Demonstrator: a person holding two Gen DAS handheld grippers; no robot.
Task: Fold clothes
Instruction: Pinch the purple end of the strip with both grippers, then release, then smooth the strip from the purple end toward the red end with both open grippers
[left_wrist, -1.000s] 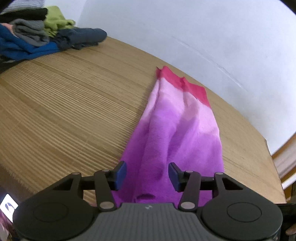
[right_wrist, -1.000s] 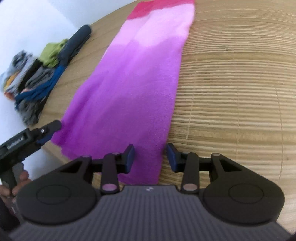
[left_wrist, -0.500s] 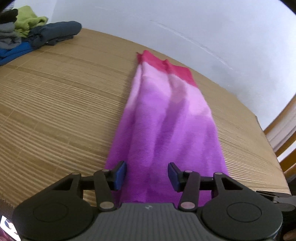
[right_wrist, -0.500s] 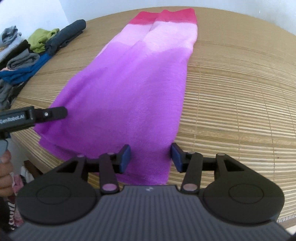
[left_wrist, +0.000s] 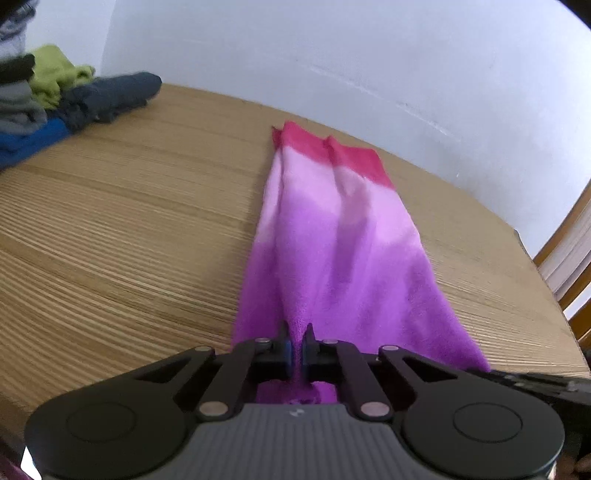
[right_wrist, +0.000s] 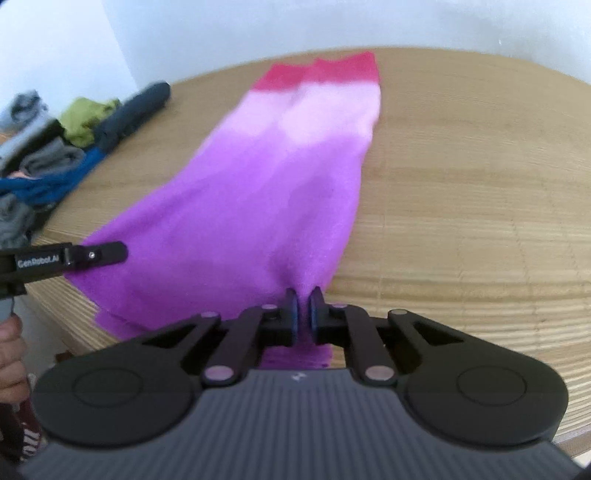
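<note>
Both pairs of jaws have just been closing, and we now see each pinched tight on the near hem of the purple cloth (left_wrist: 343, 266). On our left gripper (left_wrist: 295, 345) the 2 blue pads stand almost together with a ridge of fabric squeezed up between them, close to the cloth's left corner. Our right gripper (right_wrist: 303, 314) bites the same hem near its right corner, and the fabric puckers into the narrow slot between its pads. From these 2 grips the cloth runs away from us along the bamboo-slat table (left_wrist: 129, 229), deep purple at our end, paling to pink in the middle and ending in a red band at the far edge. Soft folds run lengthwise through it, and the near edge hangs a little past the table's front edge. In the right wrist view we see the left gripper's black finger (right_wrist: 96, 254) reaching in from the left side at the cloth's corner, with a person's hand (right_wrist: 11, 362) on its handle below. Well apart from the cloth, at the far left of the table, sits a pile of clothes (left_wrist: 44, 107) in green, dark grey, blue and light grey. Behind the table stands a plain white wall (left_wrist: 332, 55).
</note>
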